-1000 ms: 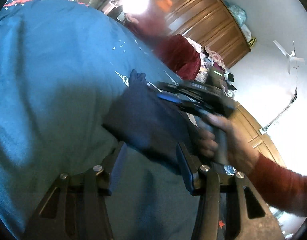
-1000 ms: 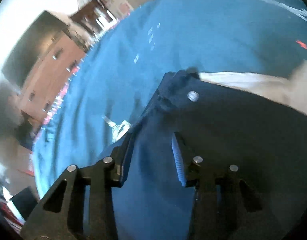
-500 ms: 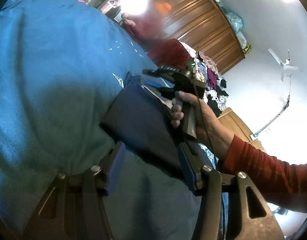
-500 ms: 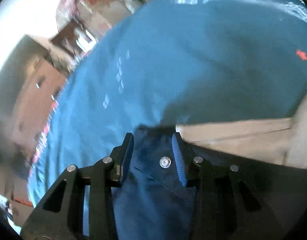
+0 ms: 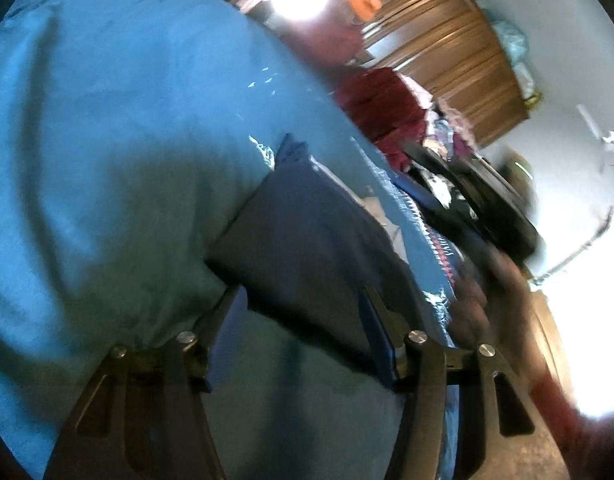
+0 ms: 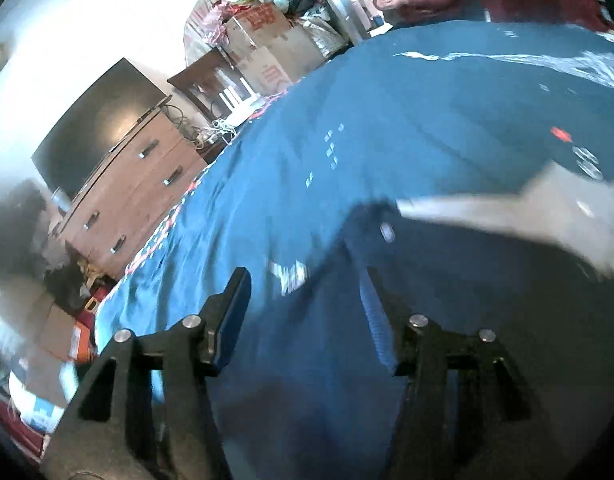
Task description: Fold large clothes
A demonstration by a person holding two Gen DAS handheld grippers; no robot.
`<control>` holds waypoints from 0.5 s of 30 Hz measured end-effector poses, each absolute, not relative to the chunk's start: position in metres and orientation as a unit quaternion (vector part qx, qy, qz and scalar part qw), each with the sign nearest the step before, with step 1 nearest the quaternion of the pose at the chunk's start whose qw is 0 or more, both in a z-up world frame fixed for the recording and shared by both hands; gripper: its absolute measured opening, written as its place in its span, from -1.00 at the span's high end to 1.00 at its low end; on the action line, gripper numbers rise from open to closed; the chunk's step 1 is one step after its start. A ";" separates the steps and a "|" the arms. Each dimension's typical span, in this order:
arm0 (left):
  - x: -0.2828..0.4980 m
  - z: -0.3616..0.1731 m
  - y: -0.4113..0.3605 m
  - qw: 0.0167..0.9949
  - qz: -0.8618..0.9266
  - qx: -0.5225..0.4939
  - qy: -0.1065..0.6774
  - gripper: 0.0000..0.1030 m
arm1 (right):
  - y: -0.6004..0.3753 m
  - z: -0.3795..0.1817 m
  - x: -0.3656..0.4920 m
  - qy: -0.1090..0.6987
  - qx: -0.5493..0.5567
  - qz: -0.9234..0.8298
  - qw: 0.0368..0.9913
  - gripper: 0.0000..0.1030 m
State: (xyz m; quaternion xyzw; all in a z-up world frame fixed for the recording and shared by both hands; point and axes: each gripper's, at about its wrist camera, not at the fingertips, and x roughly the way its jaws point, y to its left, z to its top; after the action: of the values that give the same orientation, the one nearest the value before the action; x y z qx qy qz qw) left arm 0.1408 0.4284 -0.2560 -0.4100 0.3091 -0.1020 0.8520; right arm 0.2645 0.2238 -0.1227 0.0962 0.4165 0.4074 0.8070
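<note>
the dark navy garment (image 5: 307,240), probably denim trousers, looks heavy and floppy on the blue bedspread (image 5: 107,120); grip its waistband corner, left gripper (image 5: 303,336) and right gripper (image 6: 307,312) both spread apart, empty.

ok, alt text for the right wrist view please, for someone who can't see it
The open right gripper hovers over a dark navy garment with a metal snap, lying on a blue bedspread; nothing sits between its fingers. A pale part of the garment shows at its far edge. Behind the bed stand a wooden dresser and stacked cardboard boxes.
</note>
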 end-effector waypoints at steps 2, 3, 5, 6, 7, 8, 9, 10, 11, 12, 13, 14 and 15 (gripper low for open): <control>0.148 -0.254 0.423 0.852 -0.085 -0.410 0.314 -0.15 | 0.192 -0.129 0.242 0.424 0.110 0.399 0.805 -0.16; 0.151 -0.254 0.421 0.851 -0.076 -0.409 0.320 -0.15 | 0.181 -0.130 0.238 0.427 0.114 0.395 0.805 -0.16; 0.157 -0.254 0.417 0.844 -0.050 -0.405 0.348 -0.07 | 0.165 -0.134 0.226 0.434 0.130 0.388 0.803 -0.16; 0.158 -0.254 0.416 0.837 -0.042 -0.408 0.362 -0.05 | 0.158 -0.135 0.225 0.435 0.139 0.387 0.801 -0.17; 0.157 -0.253 0.416 0.832 -0.042 -0.413 0.368 -0.05 | 0.149 -0.135 0.223 0.434 0.144 0.387 0.801 -0.18; 0.155 -0.252 0.415 0.826 -0.036 -0.418 0.376 -0.05 | 0.144 -0.133 0.220 0.430 0.145 0.384 0.804 -0.23; 0.152 -0.251 0.415 0.821 -0.028 -0.423 0.383 -0.08 | 0.139 -0.130 0.219 0.425 0.149 0.379 0.808 -0.27; 0.151 -0.251 0.414 0.817 -0.028 -0.428 0.385 -0.11 | 0.137 -0.129 0.218 0.423 0.154 0.377 0.809 -0.32; 0.151 -0.252 0.412 0.816 -0.029 -0.428 0.387 -0.15 | 0.132 -0.130 0.217 0.420 0.166 0.375 0.809 -0.32; 0.155 -0.253 0.409 0.818 -0.025 -0.423 0.389 -0.20 | 0.130 -0.130 0.215 0.418 0.172 0.374 0.810 -0.32; 0.159 -0.255 0.408 0.818 -0.025 -0.424 0.388 -0.21 | 0.128 -0.130 0.214 0.415 0.178 0.373 0.810 -0.32; 0.165 -0.256 0.407 0.819 -0.023 -0.425 0.385 -0.23 | 0.125 -0.131 0.211 0.413 0.181 0.374 0.810 -0.32; 0.169 -0.256 0.406 0.821 -0.021 -0.424 0.381 -0.23 | 0.123 -0.131 0.209 0.412 0.183 0.374 0.811 -0.32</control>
State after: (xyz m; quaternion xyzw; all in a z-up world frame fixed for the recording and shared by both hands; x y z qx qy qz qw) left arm 0.1688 0.4061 -0.2563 -0.4244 0.3807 -0.0209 0.8213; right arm 0.2094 0.1234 -0.1306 0.1833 0.4116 0.3740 0.8106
